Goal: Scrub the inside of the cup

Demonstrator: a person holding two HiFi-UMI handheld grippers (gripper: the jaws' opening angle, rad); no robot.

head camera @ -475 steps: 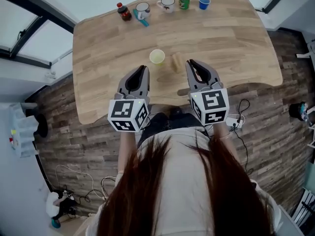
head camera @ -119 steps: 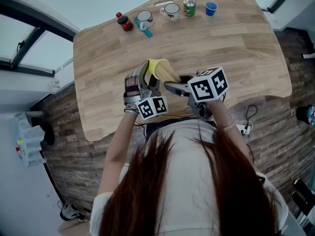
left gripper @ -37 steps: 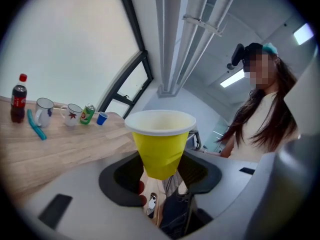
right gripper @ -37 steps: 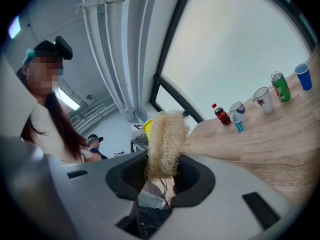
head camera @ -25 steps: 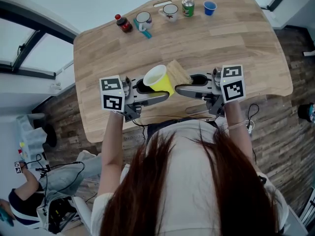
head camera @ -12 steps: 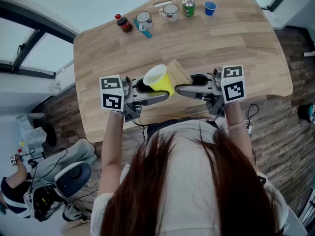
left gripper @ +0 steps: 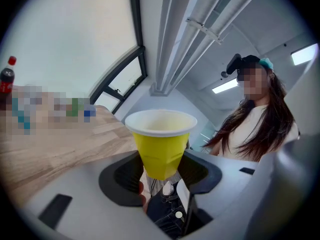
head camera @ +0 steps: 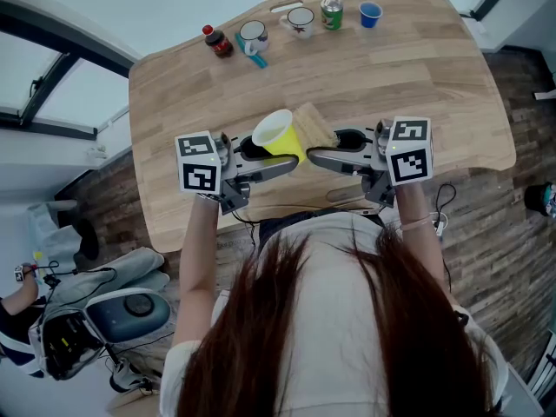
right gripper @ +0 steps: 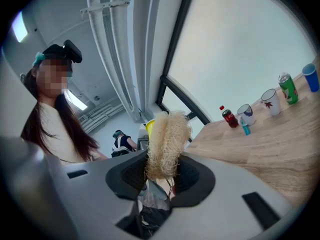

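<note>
The left gripper (head camera: 265, 156) has its jaws partly open and pressed on the bottom of the yellow cup (head camera: 276, 135). In the left gripper view the cup (left gripper: 161, 139) stands up between the jaws of the left gripper (left gripper: 161, 173), and its open top is the far end.

The right gripper (head camera: 326, 146) points at the left one, tip to tip. Its jaws are closer together and they pinch a pale, stringy scrubber (right gripper: 167, 144). The scrubber (head camera: 314, 127) is just beside the cup, on the side nearer the right gripper. It is outside the cup. I cannot tell if they touch.

Both grippers are held over the near edge of the wooden table (head camera: 408, 76).

Far past the grippers, at the table's back edge, is a row of things: a cola bottle (head camera: 219, 42), a mug (head camera: 253, 33), another mug (head camera: 301, 18), a green can (head camera: 330, 11) and a blue cup (head camera: 370, 12).
</note>
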